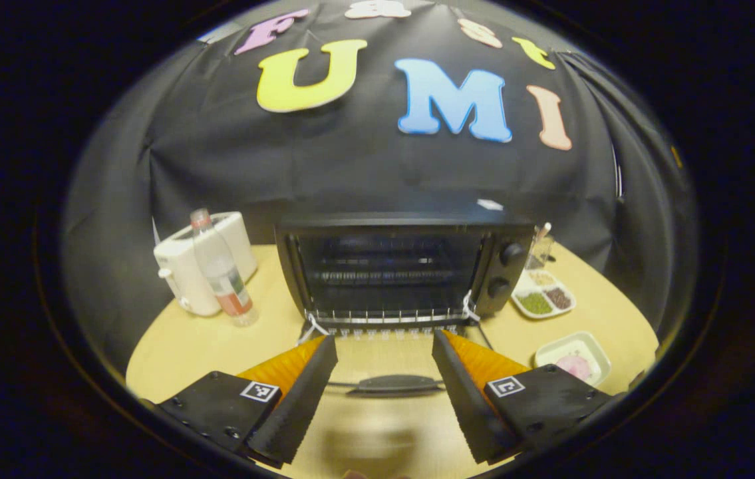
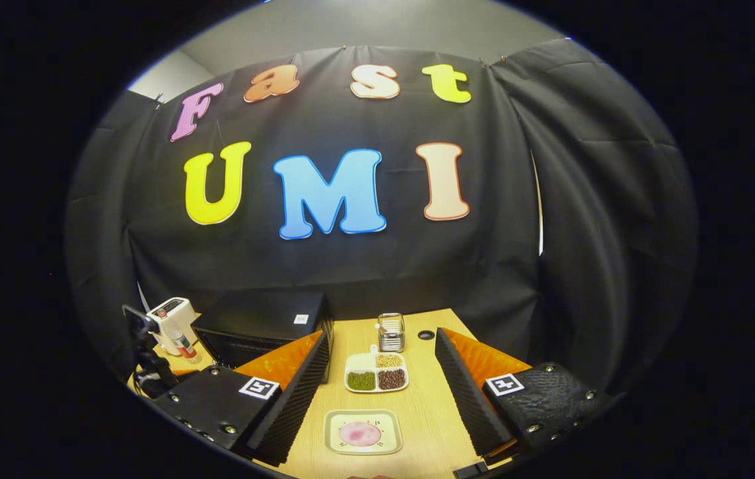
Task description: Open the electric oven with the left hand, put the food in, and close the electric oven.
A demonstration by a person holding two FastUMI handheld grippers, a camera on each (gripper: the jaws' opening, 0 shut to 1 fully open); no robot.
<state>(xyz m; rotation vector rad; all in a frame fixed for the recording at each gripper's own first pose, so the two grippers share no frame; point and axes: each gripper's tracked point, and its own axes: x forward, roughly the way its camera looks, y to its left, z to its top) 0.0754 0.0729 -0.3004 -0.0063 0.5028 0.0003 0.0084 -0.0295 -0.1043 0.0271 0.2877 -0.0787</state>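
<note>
The black electric oven (image 1: 404, 266) stands at the table's middle with its door down and its wire rack (image 1: 387, 318) showing. The door's handle (image 1: 392, 384) lies low between the fingers of my left gripper (image 1: 385, 338), which is open and holds nothing. The pink food (image 2: 360, 434) rests on a pale square dish (image 2: 334, 442) on the table, just ahead of and below my right gripper (image 2: 382, 334), also open with nothing in it. That dish (image 1: 553, 349) sits right of the oven. In the right gripper view the oven (image 2: 264, 316) is at the left.
A white appliance (image 1: 181, 273) and a plastic bottle (image 1: 221, 269) stand left of the oven. A divided tray of beans (image 2: 376, 372) and a small metal holder (image 2: 390, 331) sit beyond the food dish. Black cloth walls close in behind the wooden table (image 1: 177, 346).
</note>
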